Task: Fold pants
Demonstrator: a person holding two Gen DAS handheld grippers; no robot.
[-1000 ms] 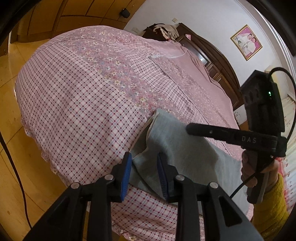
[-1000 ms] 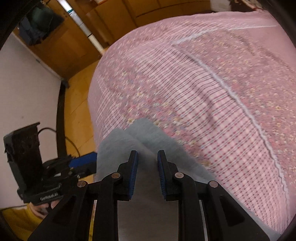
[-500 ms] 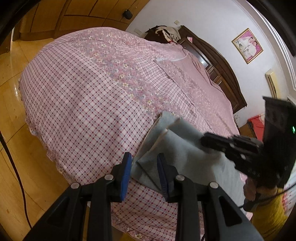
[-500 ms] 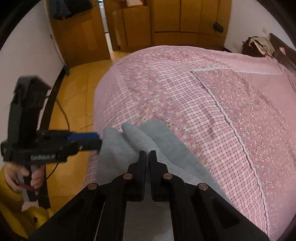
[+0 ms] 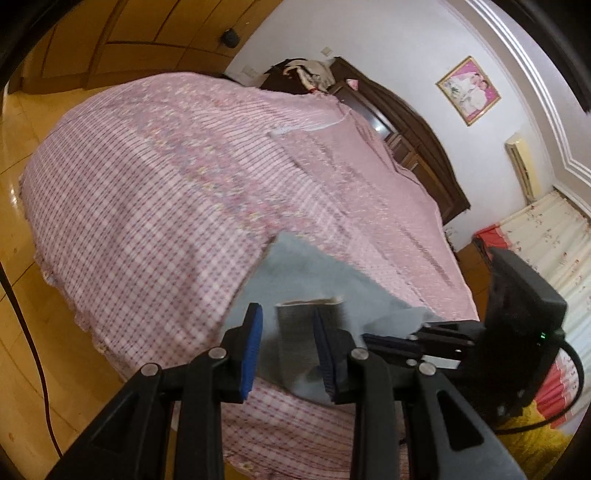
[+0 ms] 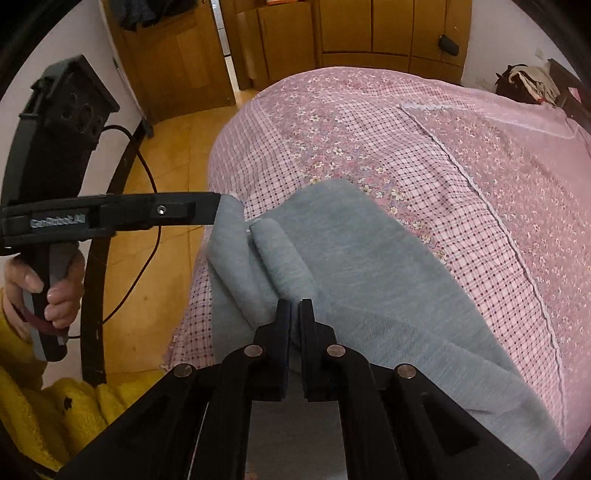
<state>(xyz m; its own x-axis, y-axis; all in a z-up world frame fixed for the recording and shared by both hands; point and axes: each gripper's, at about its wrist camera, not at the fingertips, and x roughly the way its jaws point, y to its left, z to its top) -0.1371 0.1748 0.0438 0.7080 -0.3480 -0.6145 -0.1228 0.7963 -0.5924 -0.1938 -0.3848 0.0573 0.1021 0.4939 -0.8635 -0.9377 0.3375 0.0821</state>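
The grey pants (image 6: pixel 354 258) lie on the near corner of a pink checked bed (image 6: pixel 406 140). My right gripper (image 6: pixel 294 310) is shut on a raised fold of the pants. My left gripper (image 5: pixel 288 339) has its blue-padded jaws apart, with a lifted edge of the pants (image 5: pixel 306 325) standing between them against the right pad. In the right wrist view the left gripper's tip (image 6: pixel 218 212) touches the pants' left corner. The pants also show in the left wrist view (image 5: pixel 317 273), partly raised off the bed.
The bed's edge drops to a wooden floor (image 5: pixel 22 332) at left. A dark headboard (image 5: pixel 417 133) and a clothes pile (image 5: pixel 310 72) are at the far end. Wooden wardrobes (image 6: pixel 332 33) stand behind. A black cable (image 6: pixel 147 206) trails across the floor.
My right gripper closed on a fold of the pants and lifted it. A pants edge has come up between the left gripper's jaws. Both views rose and tilted.
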